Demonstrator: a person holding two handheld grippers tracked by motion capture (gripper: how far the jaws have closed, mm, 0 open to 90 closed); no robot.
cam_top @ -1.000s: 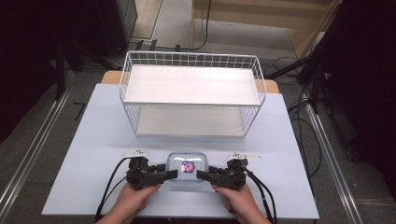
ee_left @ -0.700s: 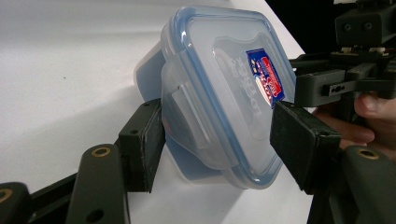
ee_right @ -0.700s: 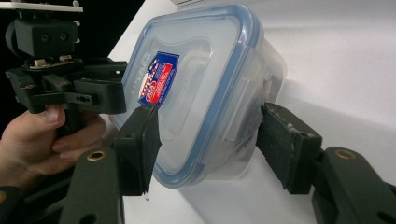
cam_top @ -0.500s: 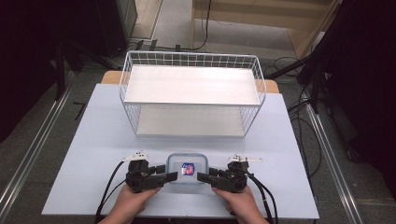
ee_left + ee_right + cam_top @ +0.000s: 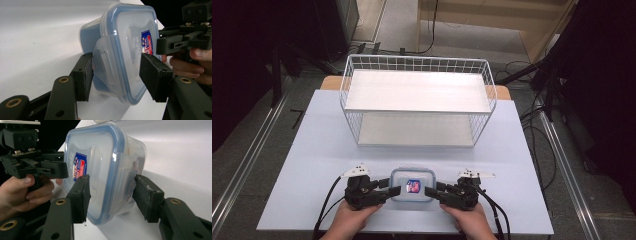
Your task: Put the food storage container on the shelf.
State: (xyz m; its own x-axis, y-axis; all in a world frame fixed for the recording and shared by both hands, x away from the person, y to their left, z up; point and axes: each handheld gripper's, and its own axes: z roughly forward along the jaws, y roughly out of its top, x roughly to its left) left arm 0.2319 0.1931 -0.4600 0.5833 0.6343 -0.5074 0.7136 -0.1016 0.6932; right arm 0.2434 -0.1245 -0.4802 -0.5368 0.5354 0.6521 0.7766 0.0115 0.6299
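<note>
a clear lidded box (image 5: 412, 184) with a blue seal sits on the tabletop (image 5: 312, 150) near its front edge, in front of the wire rack (image 5: 417, 102). the left claw (image 5: 388, 189) and right claw (image 5: 432, 192) straddle its two end flaps, their jaws half wide and just closing in, pads not yet clamped.

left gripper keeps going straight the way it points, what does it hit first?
Likely the lidded container: the left gripper already has its side clip between the jaws, which have just been closing. Beyond it, the right gripper.
</note>
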